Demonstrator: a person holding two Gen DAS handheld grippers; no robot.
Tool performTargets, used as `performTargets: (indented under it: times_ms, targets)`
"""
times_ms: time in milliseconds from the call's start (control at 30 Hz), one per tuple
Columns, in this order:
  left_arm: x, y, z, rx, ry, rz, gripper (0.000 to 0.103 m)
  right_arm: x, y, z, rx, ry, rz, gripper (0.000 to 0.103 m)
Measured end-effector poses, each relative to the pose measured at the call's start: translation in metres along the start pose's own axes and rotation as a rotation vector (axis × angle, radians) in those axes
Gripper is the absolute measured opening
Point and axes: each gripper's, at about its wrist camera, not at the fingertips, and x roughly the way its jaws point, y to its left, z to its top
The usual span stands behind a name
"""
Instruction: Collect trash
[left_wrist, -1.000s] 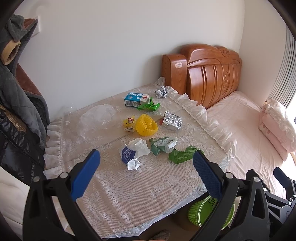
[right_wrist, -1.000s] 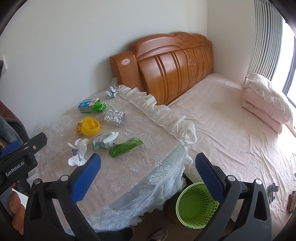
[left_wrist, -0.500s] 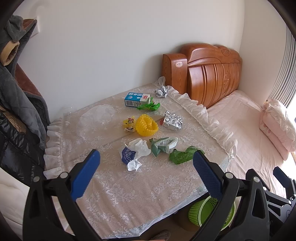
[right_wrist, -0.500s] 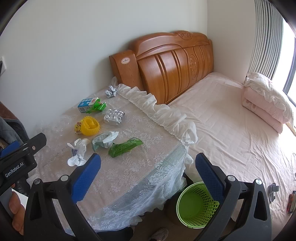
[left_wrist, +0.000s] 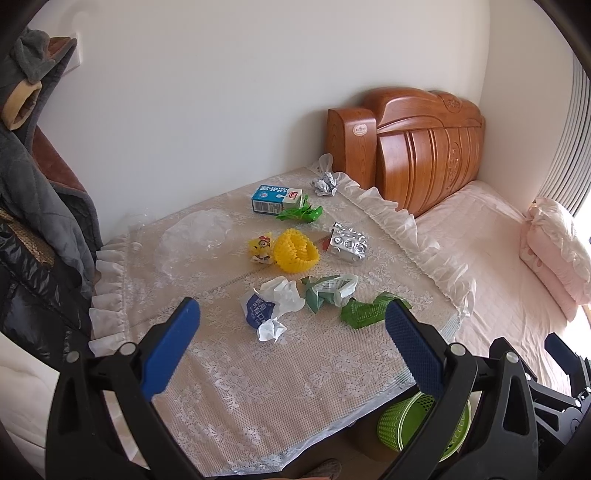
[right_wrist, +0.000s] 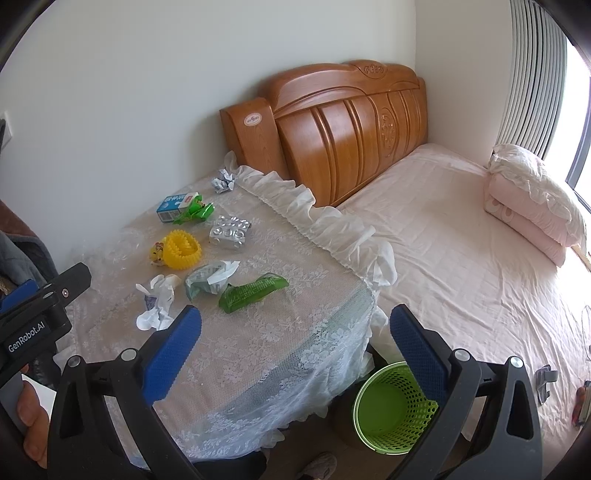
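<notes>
The left gripper (left_wrist: 291, 332) hovers above the near part of the tabletop (left_wrist: 295, 387), its blue-padded fingers (left_wrist: 170, 347) spread wide apart and holding nothing. The right gripper (right_wrist: 295, 343) hangs over the near corner of the tabletop (right_wrist: 277, 350), fingers (right_wrist: 173, 354) likewise wide apart and empty.

The yellow spiked ring (left_wrist: 295, 250) sits near the middle of the lace-covered tabletop and serves as the landmark. Touching its left side is a small yellow cartoon wrapper (left_wrist: 261, 249). Just right of the ring lies a silver blister pack (left_wrist: 347, 243). Behind the ring, toward the wall, a blue milk carton (left_wrist: 275, 198) lies flat with a crumpled bright green wrapper (left_wrist: 300, 213) against its right end; further back and to the right of the ring is a ball of crumpled foil (left_wrist: 325, 184). Left of the ring and slightly behind it spreads a clear plastic bag (left_wrist: 195, 236). In front of the ring, toward the grippers, lie crumpled white tissue with a blue wrapper (left_wrist: 271, 306), a pale green and white wrapper (left_wrist: 327, 291) and, furthest right, a dark green wrapper (left_wrist: 369, 312), near the left gripper's right finger.

Well in front of the ring and to its right, down on the floor beside the tabletop's near corner, stands a green mesh wastebasket (right_wrist: 391, 406). To the right of the ring stretches the bed (right_wrist: 461, 240) with its wooden headboard (right_wrist: 343, 125) and folded pink bedding (right_wrist: 532, 206).
</notes>
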Motion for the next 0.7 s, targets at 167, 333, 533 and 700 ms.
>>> performTargets:
  times_ms: [167,333,533,700]
  targets:
    - [-0.0005,0.0005,-0.0002,0.000,0.000,-0.001,0.097,0.0006,0.0009,-0.0007,0.000,0.000,0.000,0.101]
    - [-0.0004,0.0004,-0.0001,0.000,0.001,-0.001,0.097,0.0010,0.0028,-0.0012,-0.001,0.001,-0.002,0.101]
    - [-0.0004,0.0001,-0.0003,0.000,0.000,0.000,0.097,0.0005,0.0042,-0.0025,-0.005,0.002,0.004,0.101]
    - [-0.0004,0.0001,-0.0005,0.001,0.000,-0.001,0.097,0.0002,0.0050,-0.0039,-0.008,0.004,0.005,0.101]
